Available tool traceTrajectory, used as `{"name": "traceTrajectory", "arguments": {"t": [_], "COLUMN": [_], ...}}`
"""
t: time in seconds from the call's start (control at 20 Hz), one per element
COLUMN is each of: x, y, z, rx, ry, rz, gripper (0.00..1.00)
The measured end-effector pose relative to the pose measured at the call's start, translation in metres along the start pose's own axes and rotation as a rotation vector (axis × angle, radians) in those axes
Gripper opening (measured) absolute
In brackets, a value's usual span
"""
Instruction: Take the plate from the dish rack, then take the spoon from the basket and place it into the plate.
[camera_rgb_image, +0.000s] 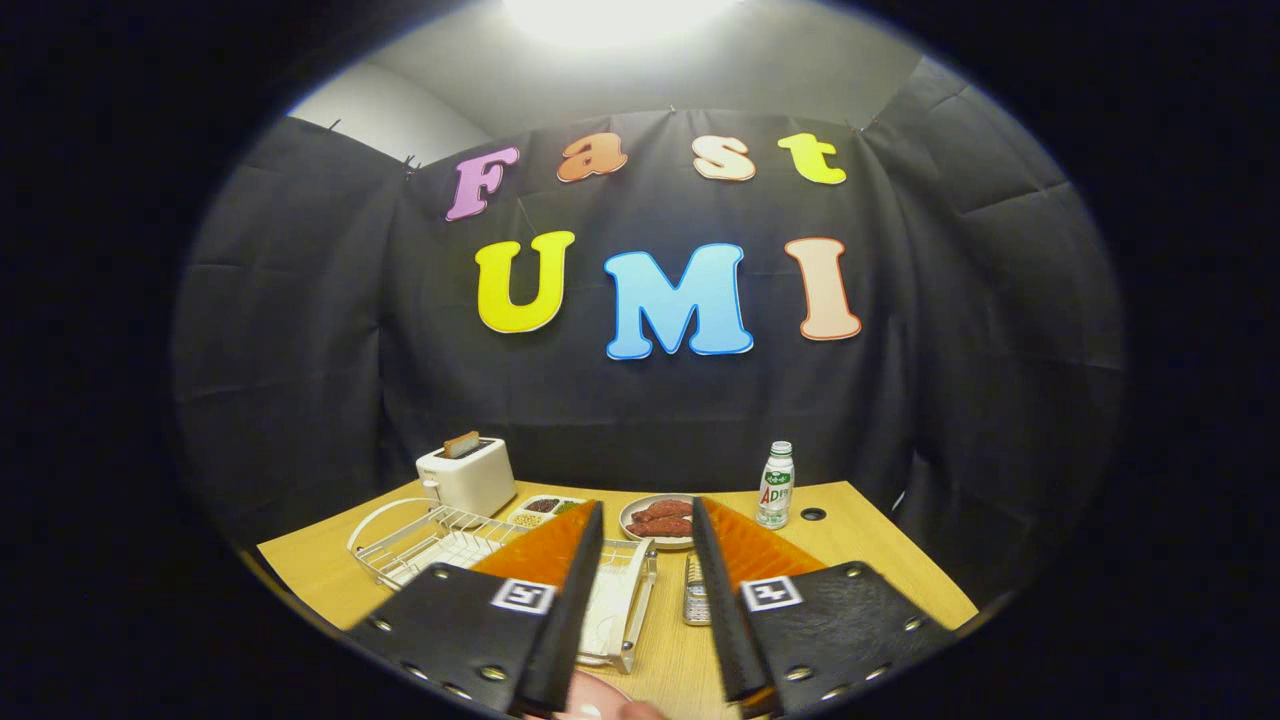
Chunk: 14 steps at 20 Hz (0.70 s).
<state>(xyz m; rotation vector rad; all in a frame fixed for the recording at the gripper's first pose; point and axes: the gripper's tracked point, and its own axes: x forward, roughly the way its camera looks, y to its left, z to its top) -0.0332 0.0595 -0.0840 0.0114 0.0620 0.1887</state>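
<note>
A wooden tabletop (880, 560) is seen below the black cloth wall (300, 330), with the things gathered toward its far and left parts. The hand-held gripper (648, 510) is held above the near part of the tabletop with its fingers (585, 570) spread apart, and nothing is pressed between them. A white wire rack (420, 535) is set on the left of the tabletop, partly hidden behind the left finger; whether a plate is stood in it cannot be told. A white basket (622, 610) is seen just right of the rack, its rim showing in the gap between the fingers; a spoon cannot be made out in it. A white toaster (467, 480) is placed at the far left corner behind the rack, with a slice standing up in its slot. A divided tray (545, 508) with dark and green contents is laid between the toaster and a small plate (660, 520) of reddish-brown food, which lies just beyond the fingertips. A white bottle (776, 485) with a green cap is stood upright to the right of that plate, and a dark round hole (813, 514) in the tabletop is seen just beside it. A small metallic object (696, 595) is laid between the fingers, right of the basket. A pink rounded edge (590, 695) is glimpsed at the fingers' base; what it is cannot be told.
</note>
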Motion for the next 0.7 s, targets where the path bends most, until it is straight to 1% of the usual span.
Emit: {"name": "traceTrajectory", "arguments": {"t": [0.1,0.2,0.4,0.5,0.7], "x": [0.001,0.002,0.001,-0.002,-0.006], "y": [-0.010,-0.016,-0.035,-0.057,-0.092], "z": [0.007,0.011,0.003,-0.006,-0.026], "rx": [-0.018,-0.030,-0.020,-0.038,-0.019], "ry": [-0.017,-0.031,-0.018,-0.010,0.000], "rz": [-0.019,-0.040,-0.070,-0.105,-0.126], "gripper": [0.99,0.99,0.99,1.00,1.00]}}
